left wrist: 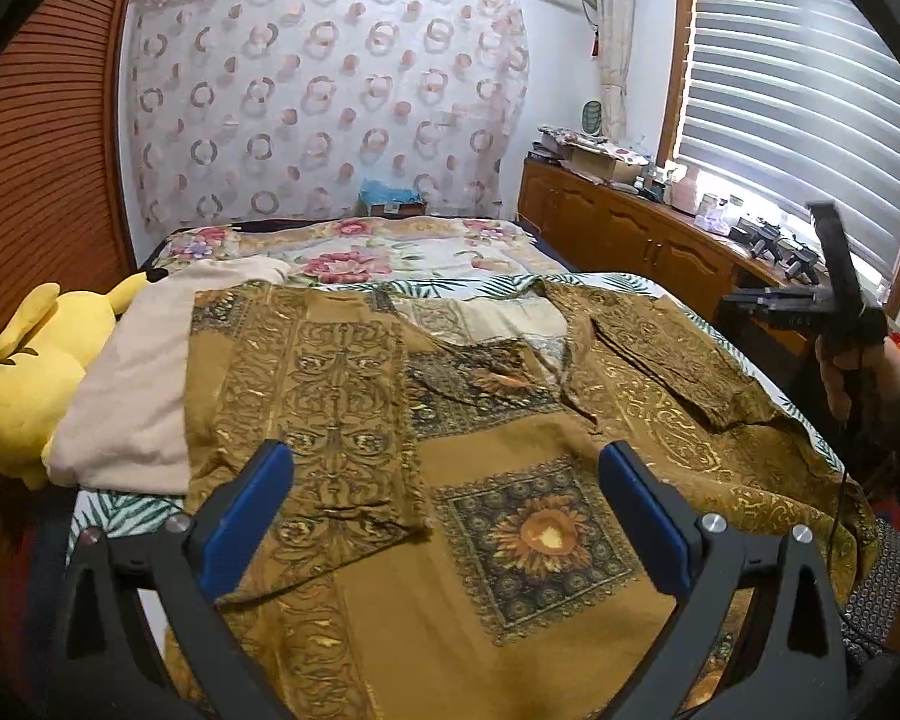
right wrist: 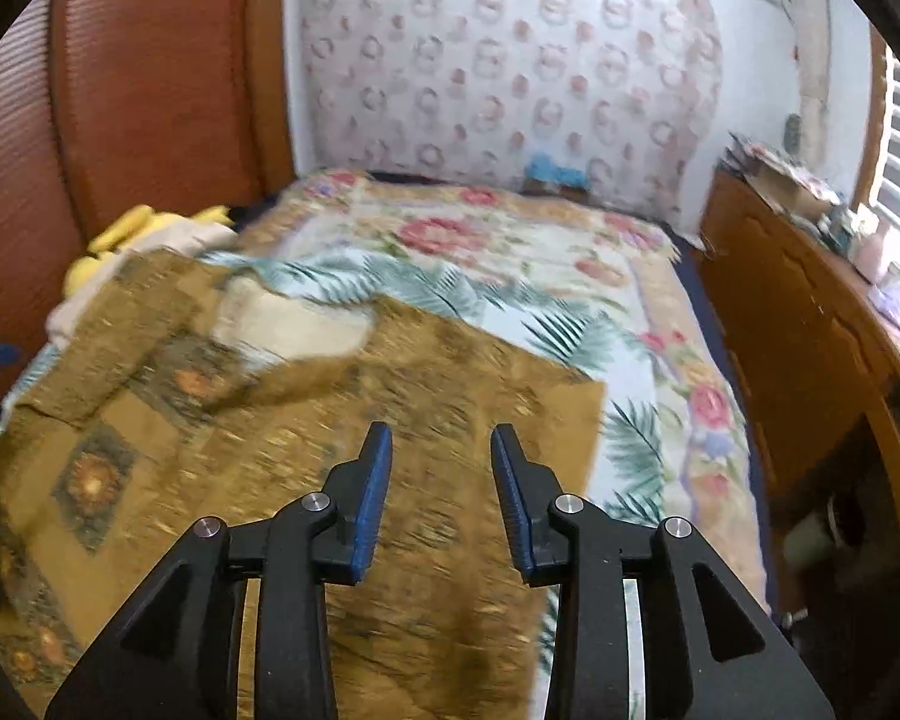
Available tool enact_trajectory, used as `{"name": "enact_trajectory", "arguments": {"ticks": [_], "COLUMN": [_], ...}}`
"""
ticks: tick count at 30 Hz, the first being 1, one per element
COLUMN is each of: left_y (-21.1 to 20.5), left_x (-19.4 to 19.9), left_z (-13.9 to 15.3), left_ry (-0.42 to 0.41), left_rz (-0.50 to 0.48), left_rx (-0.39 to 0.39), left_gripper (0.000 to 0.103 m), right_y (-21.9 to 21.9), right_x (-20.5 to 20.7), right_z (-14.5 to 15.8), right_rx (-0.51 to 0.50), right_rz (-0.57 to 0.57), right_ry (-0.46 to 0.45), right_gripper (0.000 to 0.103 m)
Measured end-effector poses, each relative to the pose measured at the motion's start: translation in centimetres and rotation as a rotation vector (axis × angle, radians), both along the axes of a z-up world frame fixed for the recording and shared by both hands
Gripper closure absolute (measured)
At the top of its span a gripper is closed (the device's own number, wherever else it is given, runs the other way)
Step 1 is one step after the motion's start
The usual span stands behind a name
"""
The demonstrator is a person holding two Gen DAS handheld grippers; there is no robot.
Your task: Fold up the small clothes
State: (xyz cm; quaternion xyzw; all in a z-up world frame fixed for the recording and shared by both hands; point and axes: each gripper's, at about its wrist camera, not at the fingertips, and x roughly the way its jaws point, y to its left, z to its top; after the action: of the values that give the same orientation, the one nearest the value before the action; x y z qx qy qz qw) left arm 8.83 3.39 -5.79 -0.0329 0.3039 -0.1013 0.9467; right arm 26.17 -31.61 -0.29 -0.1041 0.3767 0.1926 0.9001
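Fabric of the patterned brown garment (left wrist: pixel 510 480) is lying spread across the bed (left wrist: pixel 390 258), filling the lower frame, one sleeve folded inward, while the left gripper (left wrist: pixel 444 516) and right gripper (right wrist: pixel 441 498) are hovering above it, both gaping and empty, seemingly lining up a fold.

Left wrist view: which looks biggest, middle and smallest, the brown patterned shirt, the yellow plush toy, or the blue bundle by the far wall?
1. brown patterned shirt, covering most of the bed
2. yellow plush toy, at the left edge
3. blue bundle, tiny here

The bundle sits farthest from the camera, so its real size is unsure.
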Motion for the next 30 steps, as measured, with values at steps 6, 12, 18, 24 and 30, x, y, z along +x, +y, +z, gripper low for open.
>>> {"name": "enact_trajectory", "arguments": {"ticks": [6, 12, 18, 24, 30], "left_y": [1.9, 3.2, 3.8, 4.1, 5.0], "left_x": [0.7, 1.0, 1.3, 1.6, 1.8], "left_z": [-0.2, -0.8, -1.5, -1.9, -1.9], "left_ry": [0.013, 0.031, 0.043, 0.053, 0.054], "left_rz": [0.038, 0.067, 0.081, 0.088, 0.101], "left_rx": [0.01, 0.008, 0.008, 0.006, 0.006], "left_gripper": [0.001, 0.001, 0.001, 0.001, 0.001], "right_y": [-2.0, -3.3, -3.2, -3.9, -6.0], "right_x": [2.9, 3.7, 3.5, 3.1, 3.0], "right_z": [-4.6, -6.1, -5.9, -5.2, -2.9], "right_rx": [-0.034, -0.029, -0.04, -0.029, -0.005], "right_rz": [-0.098, -0.15, -0.085, -0.06, -0.122], "right_ry": [0.125, 0.172, 0.194, 0.178, 0.12], "right_gripper": [0.066, 0.066, 0.091, 0.101, 0.101]}}
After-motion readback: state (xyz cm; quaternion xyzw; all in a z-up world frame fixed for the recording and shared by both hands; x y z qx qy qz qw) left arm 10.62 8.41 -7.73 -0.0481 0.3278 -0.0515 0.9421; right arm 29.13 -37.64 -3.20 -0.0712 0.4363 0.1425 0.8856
